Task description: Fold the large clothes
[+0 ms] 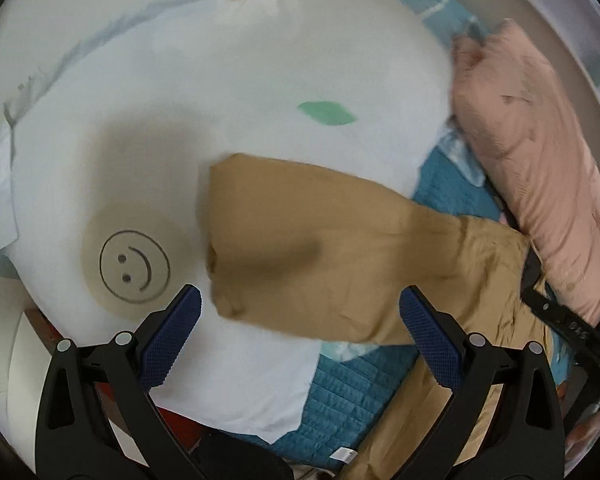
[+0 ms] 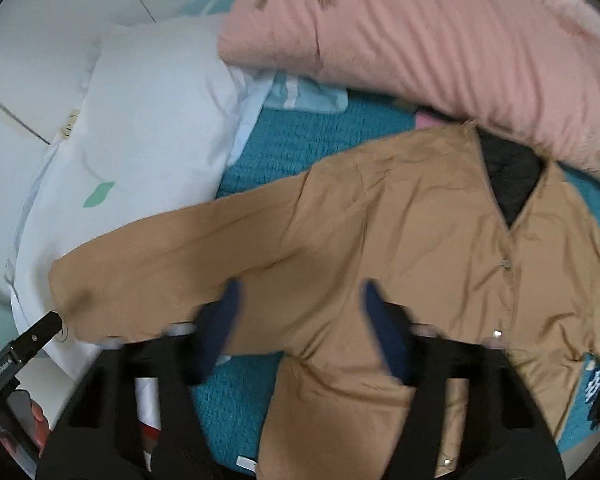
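Observation:
A tan jacket point(image 2: 400, 220) lies face up on the bed, its black lining showing at the open neck. One sleeve point(image 2: 160, 256) stretches left onto a white pillow. In the left wrist view my left gripper point(image 1: 300, 296) hangs open just above the sleeve's cuff end point(image 1: 260, 240), with its blue pads wide apart on either side of it. My right gripper point(image 2: 302, 286) points down over the sleeve near the armpit. Its fingers are blurred and stand apart, with flat fabric below the gap. Nothing looks pinched.
A white pillow point(image 1: 180, 140) with a smiley print lies under the cuff. A rolled pink quilt point(image 2: 420, 40) lies along the far side of the jacket. The teal bedspread point(image 2: 312, 140) shows between them. White panels point(image 2: 40, 40) stand beyond the pillow.

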The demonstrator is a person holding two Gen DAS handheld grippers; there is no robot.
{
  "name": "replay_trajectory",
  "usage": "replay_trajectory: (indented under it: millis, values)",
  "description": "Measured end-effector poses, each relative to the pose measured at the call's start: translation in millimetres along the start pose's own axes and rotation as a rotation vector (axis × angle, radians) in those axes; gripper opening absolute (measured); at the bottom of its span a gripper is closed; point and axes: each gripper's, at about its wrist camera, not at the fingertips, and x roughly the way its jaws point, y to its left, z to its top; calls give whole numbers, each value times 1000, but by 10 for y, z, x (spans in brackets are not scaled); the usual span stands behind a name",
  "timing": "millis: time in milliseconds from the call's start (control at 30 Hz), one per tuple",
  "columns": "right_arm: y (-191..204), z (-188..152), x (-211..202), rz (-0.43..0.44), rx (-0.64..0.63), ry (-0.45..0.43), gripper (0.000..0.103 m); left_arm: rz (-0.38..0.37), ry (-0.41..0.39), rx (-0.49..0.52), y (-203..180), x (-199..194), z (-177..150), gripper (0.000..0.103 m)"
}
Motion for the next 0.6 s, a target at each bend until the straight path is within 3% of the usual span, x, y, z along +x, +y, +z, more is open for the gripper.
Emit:
replay_trajectory:
  millis: [67,200,267,367,500,533,600]
  values:
    - [-67,57,169,57,26,50,20,-44,25,-19,69,100,93,99]
    - [-244,99,583,53,102,137,6,-95,63,-81,203,240,190,99]
    - [-336,90,840,85,133,184,4,-119,82,-110,271,329,241,99]
    - [-457,45,1336,47,165,261,1,-146,114,-152,357,512,302,99]
    - [-554,38,1482,97,217,236,0,-133,120,-200,443,689,386,99]
    - [-540,52,1472,91,206,239,0,-123,119,-203,436,698,397,97]
    - [-506,79,1456,83,179,243,0,-50,106,-183,390,676,407,73]
